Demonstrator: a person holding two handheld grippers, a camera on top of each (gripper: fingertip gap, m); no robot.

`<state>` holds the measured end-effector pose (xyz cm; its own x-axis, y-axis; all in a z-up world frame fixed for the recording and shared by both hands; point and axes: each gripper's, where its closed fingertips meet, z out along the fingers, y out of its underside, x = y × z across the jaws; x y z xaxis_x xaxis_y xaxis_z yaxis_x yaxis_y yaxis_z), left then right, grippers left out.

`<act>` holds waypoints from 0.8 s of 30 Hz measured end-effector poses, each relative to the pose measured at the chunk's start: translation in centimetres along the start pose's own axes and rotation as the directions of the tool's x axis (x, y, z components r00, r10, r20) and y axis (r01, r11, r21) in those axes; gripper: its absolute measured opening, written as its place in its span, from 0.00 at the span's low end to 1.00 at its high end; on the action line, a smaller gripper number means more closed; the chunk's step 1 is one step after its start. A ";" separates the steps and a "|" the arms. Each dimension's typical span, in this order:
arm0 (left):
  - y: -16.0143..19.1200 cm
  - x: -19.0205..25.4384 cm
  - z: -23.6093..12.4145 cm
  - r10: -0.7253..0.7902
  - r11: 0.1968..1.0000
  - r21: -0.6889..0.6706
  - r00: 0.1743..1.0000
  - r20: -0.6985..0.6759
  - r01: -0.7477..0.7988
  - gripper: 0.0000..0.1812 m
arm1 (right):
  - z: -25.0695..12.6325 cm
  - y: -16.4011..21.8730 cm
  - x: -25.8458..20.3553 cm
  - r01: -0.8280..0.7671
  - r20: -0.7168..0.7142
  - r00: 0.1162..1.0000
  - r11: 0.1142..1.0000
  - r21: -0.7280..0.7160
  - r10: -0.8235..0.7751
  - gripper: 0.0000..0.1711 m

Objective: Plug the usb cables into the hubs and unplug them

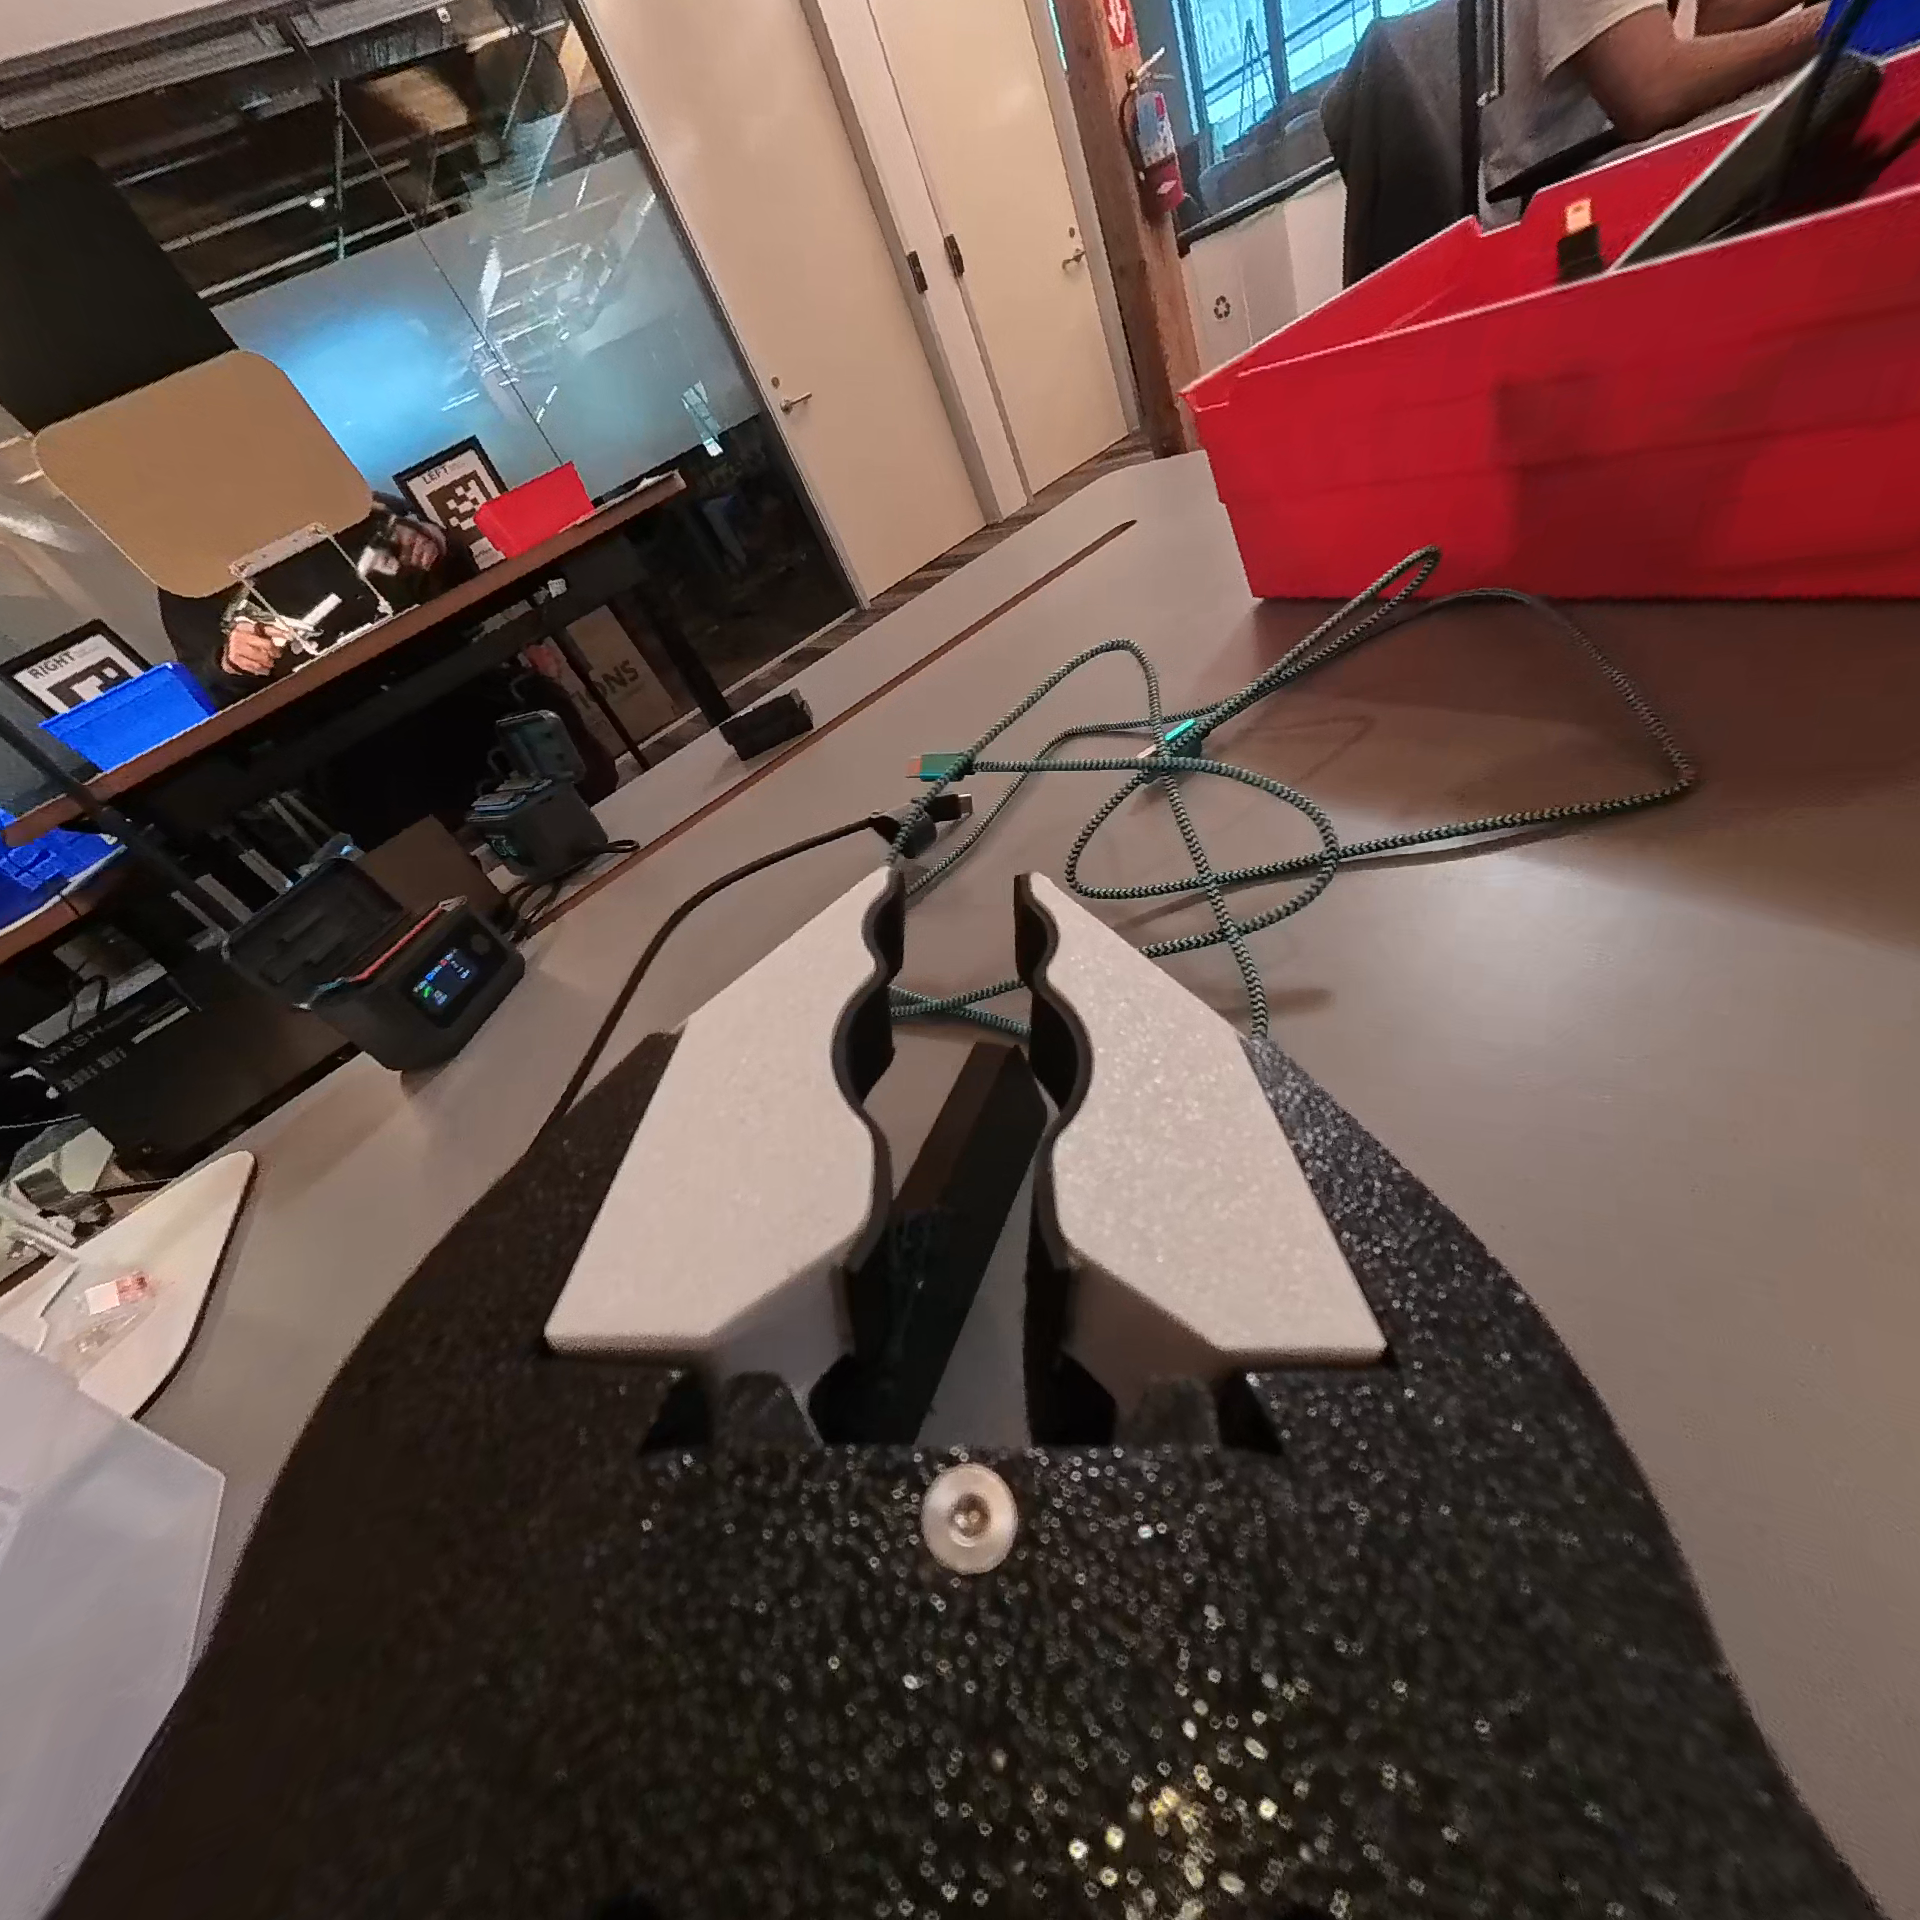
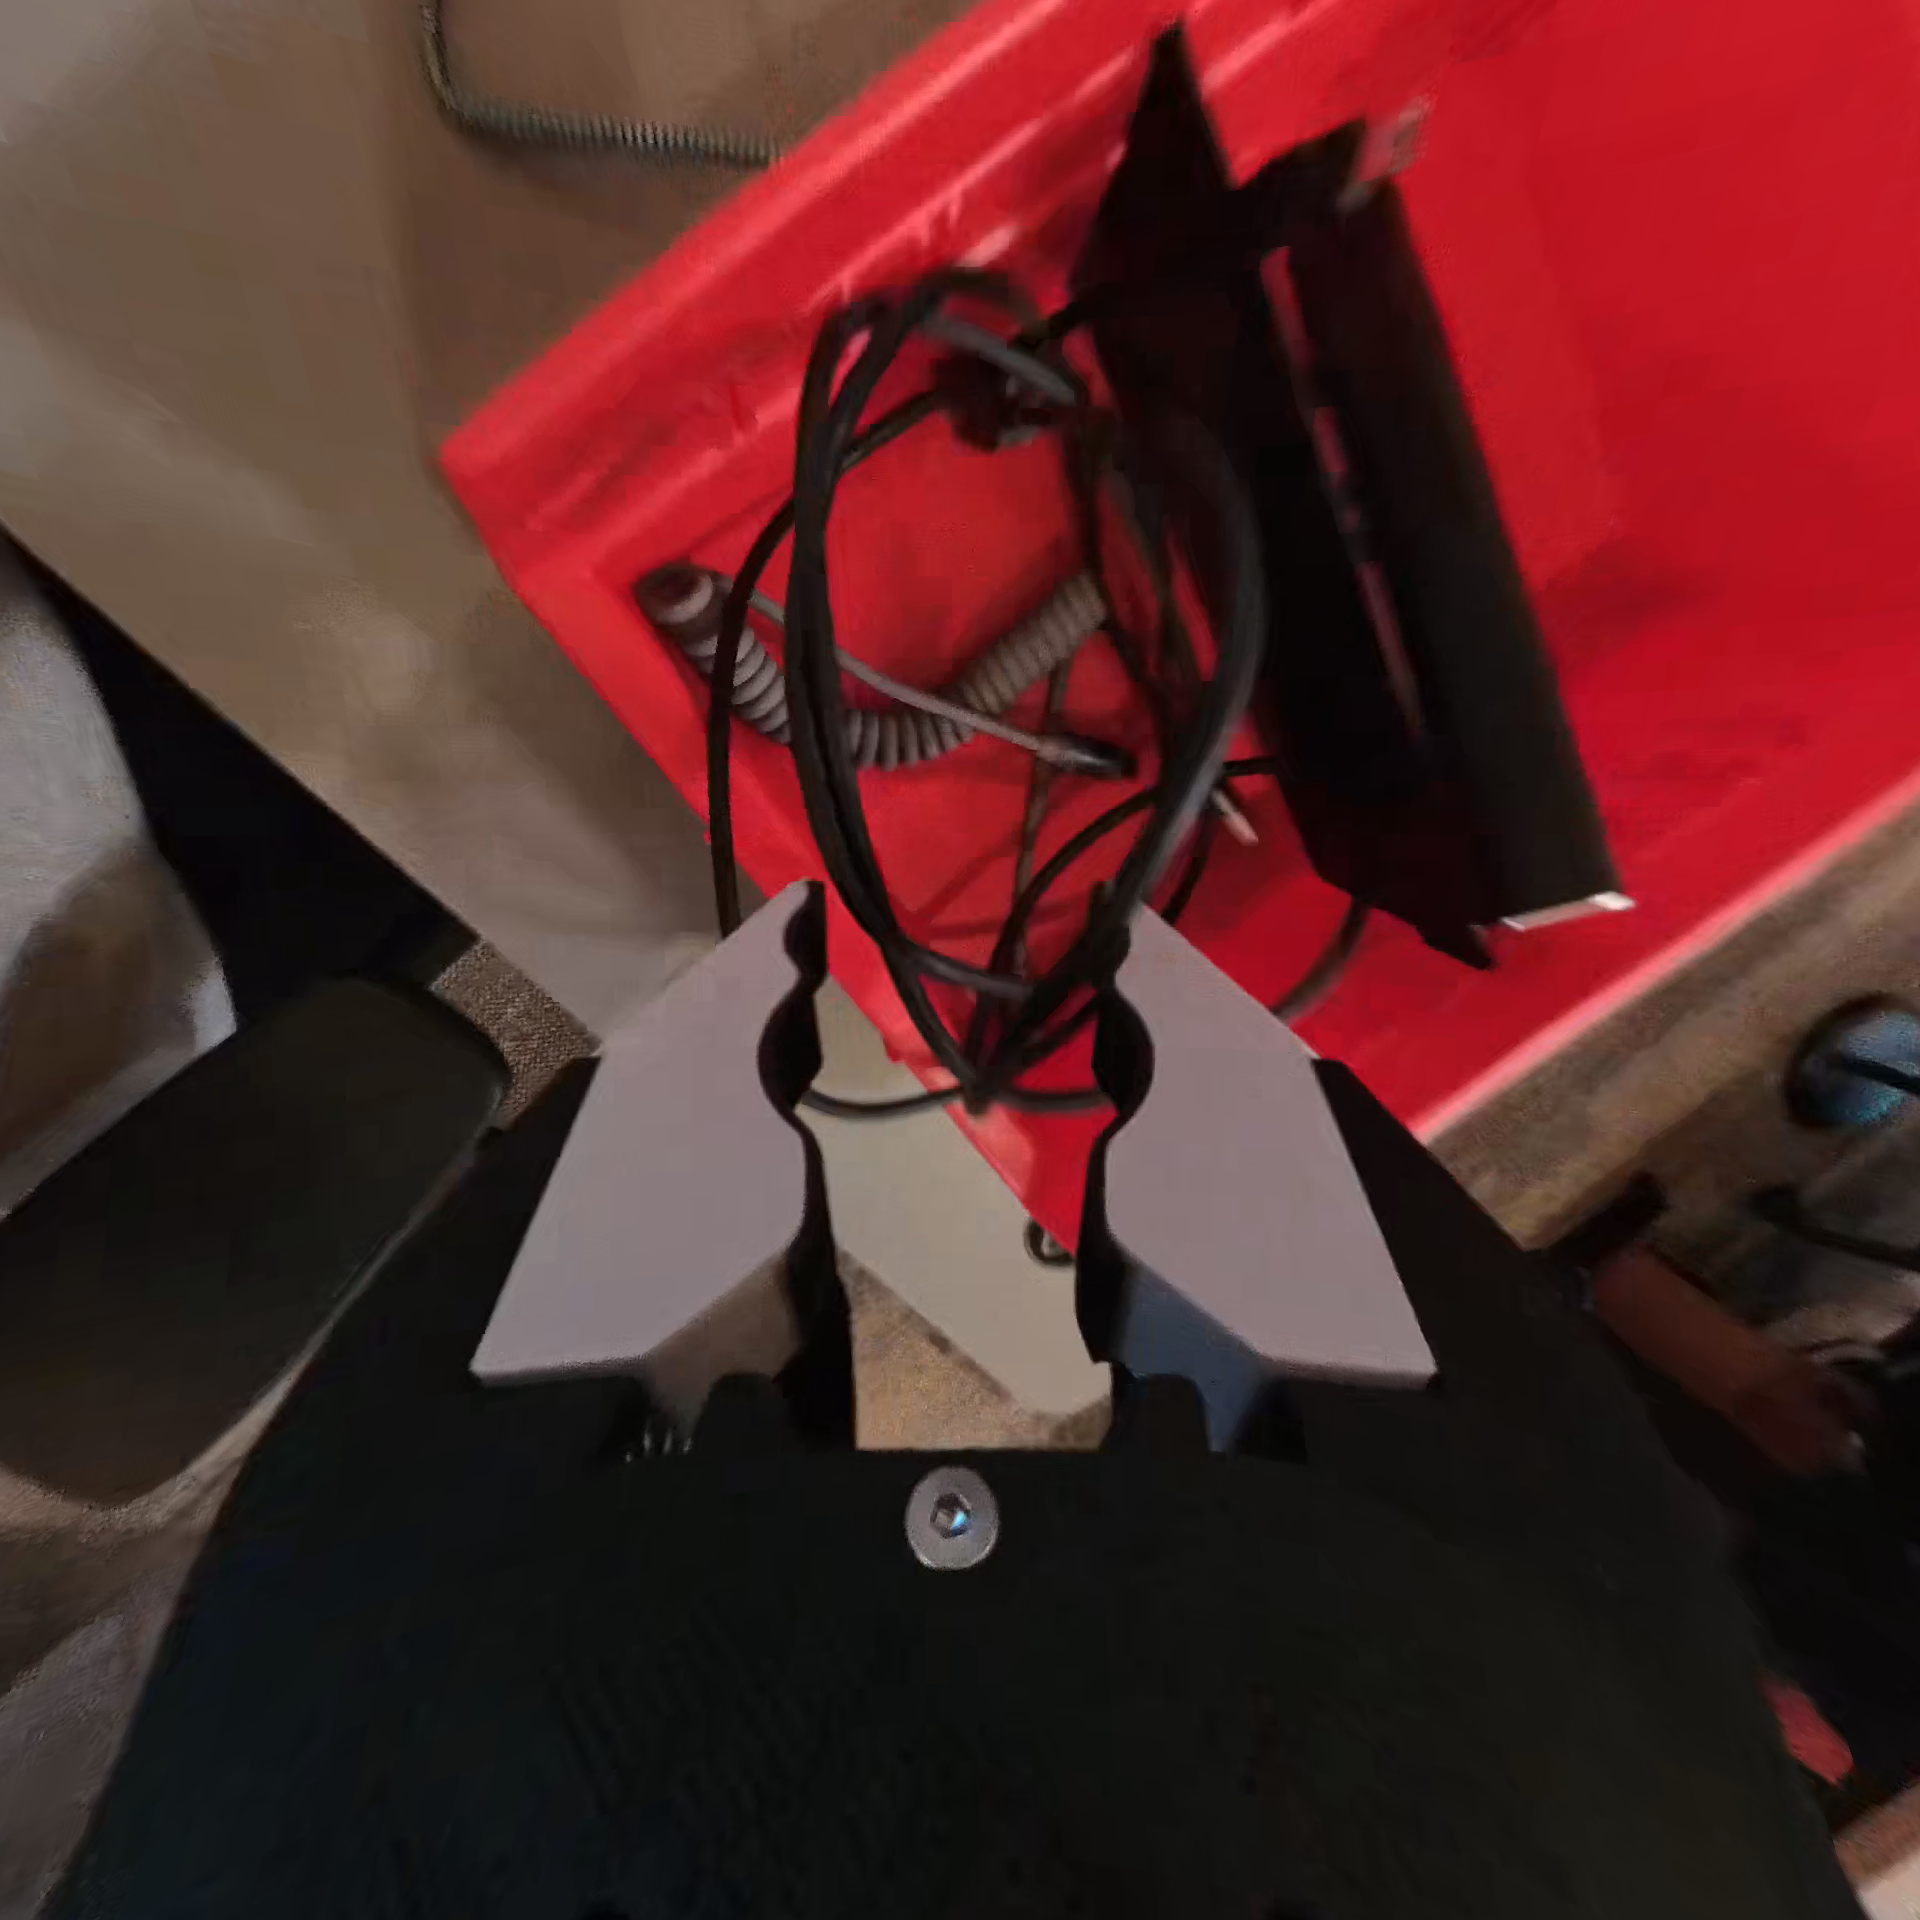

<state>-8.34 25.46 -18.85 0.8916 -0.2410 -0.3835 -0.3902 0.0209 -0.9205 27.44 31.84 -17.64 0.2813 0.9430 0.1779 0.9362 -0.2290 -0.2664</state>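
Note:
My left gripper [image 1: 956, 894] lies low on the grey table [image 1: 1558, 1039], its jaws narrowly apart around a slim black hub [image 1: 966, 1143]. A black cable [image 1: 665, 945] runs off to the left. A green braided USB cable [image 1: 1216, 831] lies tangled ahead, its plugs [image 1: 940, 766] loose on the table. My right gripper [image 2: 971, 914] is open above the red bin [image 2: 644, 416], with loops of black cable [image 2: 821, 623] between its fingertips. A grey coiled cable [image 2: 769, 696] and a flat black device [image 2: 1382, 623] also lie in the bin. This view is blurred.
The red bin [image 1: 1558, 436] stands at the table's right rear, with a seated person [image 1: 1621, 62] behind it. A small black block [image 1: 767, 722] sits near the far table edge. A translucent box [image 1: 94, 1538] is at the left. A power station [image 1: 416, 977] stands on the floor. Some 35 cm of space lies between my two pairs of fingers. To reach the slim black hub [image 1: 966, 1143] in a straight line is about 7 cm for my left fingers, about 40 cm for my right.

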 end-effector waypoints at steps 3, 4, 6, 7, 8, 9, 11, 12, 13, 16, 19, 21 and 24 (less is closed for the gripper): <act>0.0 -0.4 0.0 -0.024 1.000 0.003 1.000 0.009 0.024 0.10 | -5.6 -1.6 1.4 0.015 -0.075 0.997 0.999 0.043 -0.011 0.33; 0.0 -0.5 0.0 -0.032 0.999 0.004 0.999 0.012 0.032 0.10 | -7.3 -2.3 1.8 0.015 -0.101 0.995 0.998 0.063 -0.008 0.34; 0.0 -0.8 -0.1 -0.049 0.999 0.011 0.999 0.020 0.049 0.11 | -10.2 -4.5 2.6 0.045 -0.176 0.984 0.991 0.129 -0.021 0.35; -0.1 -0.9 -0.1 -0.057 0.998 0.017 0.998 0.024 0.057 0.11 | -11.2 -6.3 2.7 0.087 -0.205 0.977 0.980 0.181 -0.049 0.35; -0.2 -1.1 -0.2 -0.067 0.998 0.024 0.997 0.030 0.066 0.12 | -11.7 -8.8 2.1 0.141 -0.210 0.974 0.957 0.252 -0.088 0.36; -0.2 -1.3 -0.2 -0.077 0.997 0.030 0.996 0.034 0.076 0.12 | -11.8 -11.7 1.1 0.200 -0.202 0.970 0.922 0.332 -0.137 0.39; -0.2 -1.5 -0.3 -0.095 0.995 0.036 0.995 0.036 0.094 0.12 | -10.6 -17.5 -1.5 0.287 -0.159 0.958 0.838 0.464 -0.240 0.44; -0.2 -1.6 -0.3 -0.102 0.994 0.038 0.994 0.036 0.101 0.12 | -9.0 -19.6 -2.9 0.305 -0.107 0.951 0.823 0.480 -0.290 0.49; -0.2 -1.7 -0.4 -0.109 0.993 0.039 0.993 0.035 0.107 0.12 | -6.7 -21.2 -4.0 0.315 -0.050 0.943 0.832 0.457 -0.330 0.54; -0.2 -1.8 -0.5 -0.119 0.992 0.046 0.992 0.035 0.117 0.12 | 1.0 -24.1 -6.3 0.308 0.149 0.917 0.893 0.329 -0.371 0.69; -0.2 -2.0 -0.5 -0.128 0.991 0.049 0.991 0.036 0.126 0.12 | 7.9 -25.9 -6.8 0.298 0.223 0.914 0.934 0.195 -0.338 0.84; -0.2 -2.1 -0.5 -0.138 0.989 0.053 0.990 0.034 0.136 0.12 | 11.2 -26.5 -7.3 0.283 0.248 0.919 0.951 0.127 -0.306 0.93; -0.2 -2.3 -0.6 -0.158 0.986 0.059 0.987 0.033 0.155 0.12 | 14.4 -27.1 -7.9 0.290 0.246 0.923 0.955 0.065 -0.297 0.93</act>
<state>-10.45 25.47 -17.70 0.9489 -0.2094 -0.2359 -0.2327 0.0403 -0.9717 -3.21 34.13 -25.43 -0.0697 0.9975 0.0106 0.9619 0.0700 -0.2644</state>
